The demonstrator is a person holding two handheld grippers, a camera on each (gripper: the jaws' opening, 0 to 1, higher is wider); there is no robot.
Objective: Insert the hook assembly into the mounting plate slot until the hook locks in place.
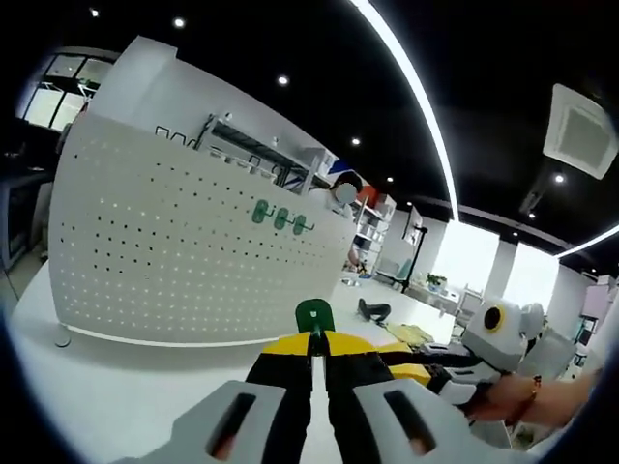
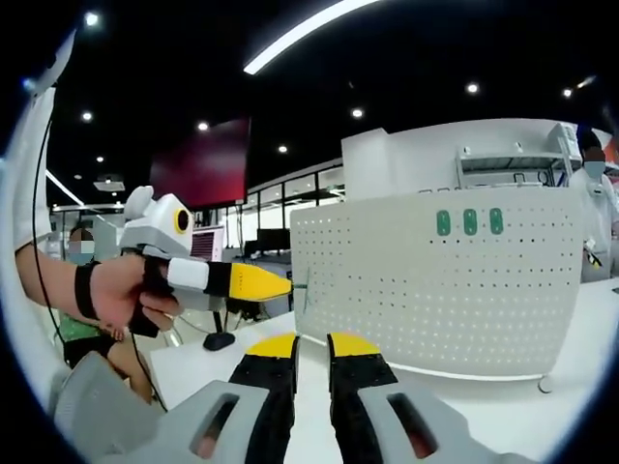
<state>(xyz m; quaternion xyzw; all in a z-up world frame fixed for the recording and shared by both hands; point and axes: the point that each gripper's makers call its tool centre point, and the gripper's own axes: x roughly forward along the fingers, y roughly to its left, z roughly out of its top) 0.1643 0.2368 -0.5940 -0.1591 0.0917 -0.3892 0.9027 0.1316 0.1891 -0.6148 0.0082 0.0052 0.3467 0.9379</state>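
Nearest the lens in the left gripper view, the left gripper point(image 1: 311, 350) has its yellow-tipped jaws pressed together on a small green hook point(image 1: 314, 314), whose rounded top stands up just above the tips. Beyond it a white pegboard point(image 1: 174, 251) stands upright on the white table point(image 1: 116, 396), near the table's far edge, and three more green hooks point(image 1: 280, 217) sit in a row high on the board toward its right end. The held hook is apart from the board, in front of its lower right part. At the right of that view the right gripper point(image 1: 455, 362) comes in, held by a hand point(image 1: 517, 401). In the right gripper view the right gripper's own jaws stand slightly apart with nothing between them, low over the table in front of the pegboard's lower left part, while the left gripper enters from the left, gripped by the person's left hand point(image 2: 121, 290), its yellow tip close to the board's left edge; whether it touches the board cannot be told.
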